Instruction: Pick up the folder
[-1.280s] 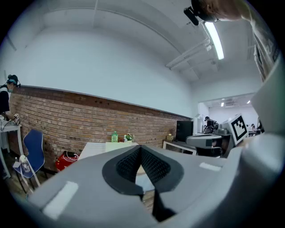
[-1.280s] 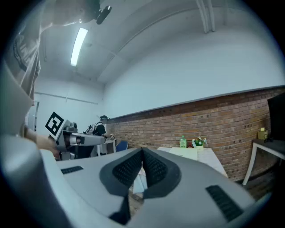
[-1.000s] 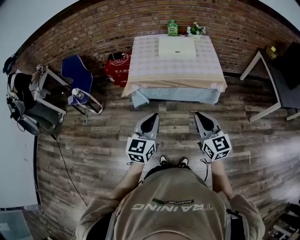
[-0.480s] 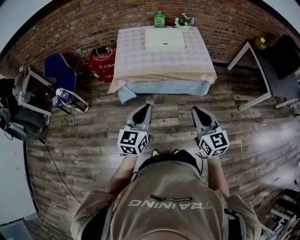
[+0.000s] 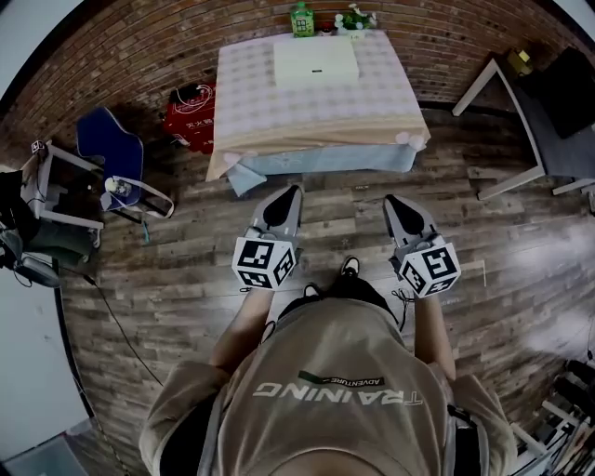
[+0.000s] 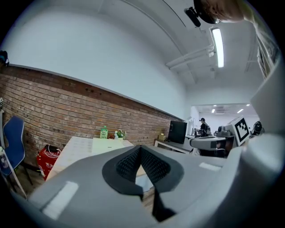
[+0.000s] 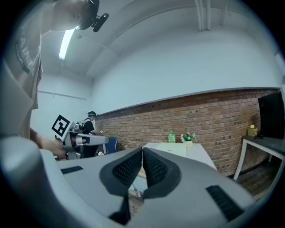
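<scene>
The folder (image 5: 316, 62), a pale flat rectangle, lies at the far end of a table (image 5: 279, 121) covered with a checked cloth. It also shows in the left gripper view as a light sheet (image 6: 108, 143) and in the right gripper view (image 7: 171, 148). My left gripper (image 5: 293, 191) and right gripper (image 5: 395, 200) are held side by side over the wooden floor, short of the table's near edge and pointing at it. Both are shut with nothing between the pads (image 6: 129, 162) (image 7: 153, 167).
A green bottle (image 5: 301, 19) and a small plant (image 5: 351, 19) stand behind the folder by the brick wall. A red bag (image 5: 191, 116) and a blue chair (image 5: 107, 144) sit left of the table. A white desk (image 5: 521, 121) stands at the right, a cart (image 5: 46, 204) at far left.
The person has stepped toward the table, which now lies closer to both grippers. The grippers stayed shut and side by side.
</scene>
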The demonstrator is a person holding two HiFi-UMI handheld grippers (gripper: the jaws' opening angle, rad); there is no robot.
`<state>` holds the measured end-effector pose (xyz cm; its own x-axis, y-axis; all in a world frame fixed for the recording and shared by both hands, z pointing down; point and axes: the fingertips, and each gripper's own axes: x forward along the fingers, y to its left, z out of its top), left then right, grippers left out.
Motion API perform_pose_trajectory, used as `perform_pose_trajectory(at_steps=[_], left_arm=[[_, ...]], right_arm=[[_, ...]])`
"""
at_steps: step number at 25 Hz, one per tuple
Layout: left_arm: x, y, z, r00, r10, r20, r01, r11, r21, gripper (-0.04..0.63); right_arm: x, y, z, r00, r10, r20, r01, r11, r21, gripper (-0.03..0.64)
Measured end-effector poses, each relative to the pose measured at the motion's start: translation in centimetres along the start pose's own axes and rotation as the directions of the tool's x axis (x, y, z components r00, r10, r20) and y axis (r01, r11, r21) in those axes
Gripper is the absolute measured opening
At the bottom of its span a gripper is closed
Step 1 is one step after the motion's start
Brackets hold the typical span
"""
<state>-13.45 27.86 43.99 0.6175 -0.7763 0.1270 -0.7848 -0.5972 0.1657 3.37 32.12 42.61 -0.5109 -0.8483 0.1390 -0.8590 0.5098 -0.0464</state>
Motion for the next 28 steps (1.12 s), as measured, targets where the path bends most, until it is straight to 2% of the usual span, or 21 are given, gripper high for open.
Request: perform_pose_trajectory(at_steps=[3, 8, 13, 19, 23, 28], left_arm=[[2.5, -0.3, 0.9, 1.0, 0.005, -0.005, -0.004, 1.0, 0.022, 0.006], [7.3, 0.6, 3.0, 0.998, 0.057, -0.002, -0.057, 0.996, 0.071, 0.005], [9.8, 2.8, 2.7, 0.99, 0.136, -0.029, -0.134, 0.989, 0.062, 0.006], [11.4, 7.2, 4.1, 0.971, 0.237, -0.021, -0.236, 0.97, 0.052, 0.005], [13.7, 10.3, 4.4, 0.974, 0.225, -0.026, -0.224, 0.974, 0.039, 0.005], [17.6, 13.7, 4.7, 0.988, 0.149, -0.045, -0.147, 0.989, 0.028, 0.005]], right_arm=[[1.6, -2.1, 0.8, 0.999, 0.033, 0.03, -0.032, 0.999, -0.014, 0.011], [5.2, -6.5, 1.6, 0.996, 0.079, 0.047, -0.078, 0.997, -0.02, 0.011], [8.1, -8.2, 1.6, 0.973, 0.218, 0.078, -0.219, 0.976, 0.011, 0.011], [12.3, -10.9, 1.6, 0.963, 0.266, 0.036, -0.266, 0.964, -0.01, 0.011], [16.1, -11.5, 3.1, 0.966, 0.257, 0.029, -0.255, 0.965, -0.053, 0.011], [20.4, -13.7, 4.3, 0.984, 0.179, 0.015, -0.178, 0.983, -0.049, 0.011]])
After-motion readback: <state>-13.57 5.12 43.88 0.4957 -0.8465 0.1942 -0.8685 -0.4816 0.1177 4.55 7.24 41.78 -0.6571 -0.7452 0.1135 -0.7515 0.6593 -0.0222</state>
